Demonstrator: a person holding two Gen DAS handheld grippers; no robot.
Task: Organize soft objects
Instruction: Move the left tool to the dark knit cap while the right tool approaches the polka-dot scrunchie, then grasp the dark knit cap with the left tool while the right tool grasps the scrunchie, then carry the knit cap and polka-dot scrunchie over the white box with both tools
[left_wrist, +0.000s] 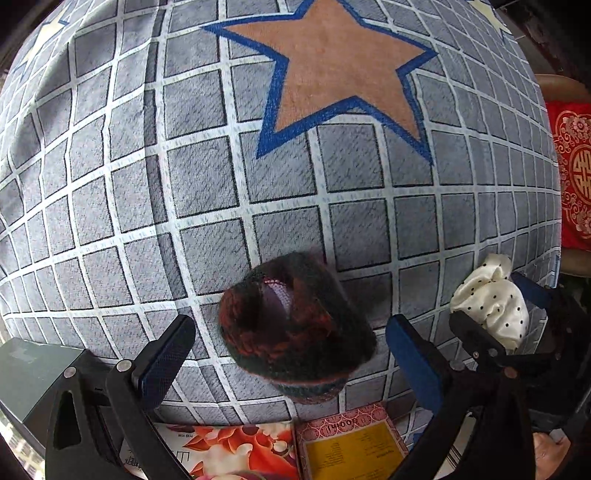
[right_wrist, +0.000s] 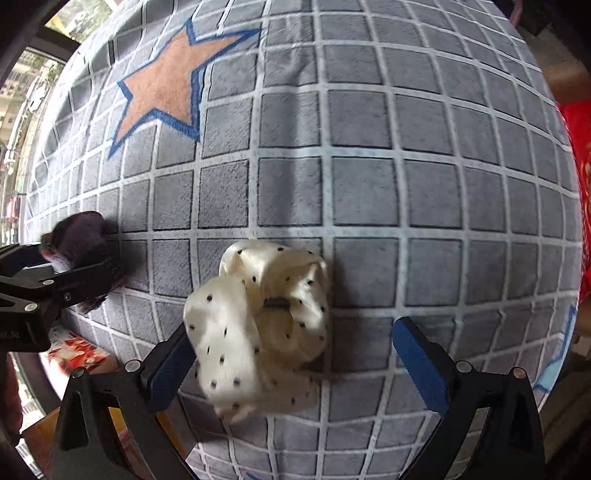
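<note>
The left tongs (left_wrist: 291, 363) stand wide open, their two blue-padded fingers on either side of a dark knitted item with black and rust-red yarn (left_wrist: 295, 325); it lies between the pads without either one pressing it. This knit bundle rests on a grey checked fleece blanket with white grid lines (left_wrist: 207, 177), near its front edge, and a pale lilac lining shows in its opening.

The right tongs (right_wrist: 295, 363) are also spread wide. A cream satin scrunchie with small black dots (right_wrist: 258, 321) lies between the pads; its lower-left fold lies against the left pad, while the right pad stands clear of it. It too lies on the blanket, to the right of the knit item and well apart from it.

Farther out, a tan star outlined in blue (left_wrist: 332, 70) is printed on the blanket. Below the blanket's front edge lie a magazine with red and orange flowers on its cover (left_wrist: 236, 450) and a red booklet with a yellow panel (left_wrist: 351, 443), side by side. A red patterned cloth (left_wrist: 572, 166) shows at the right edge.
</note>
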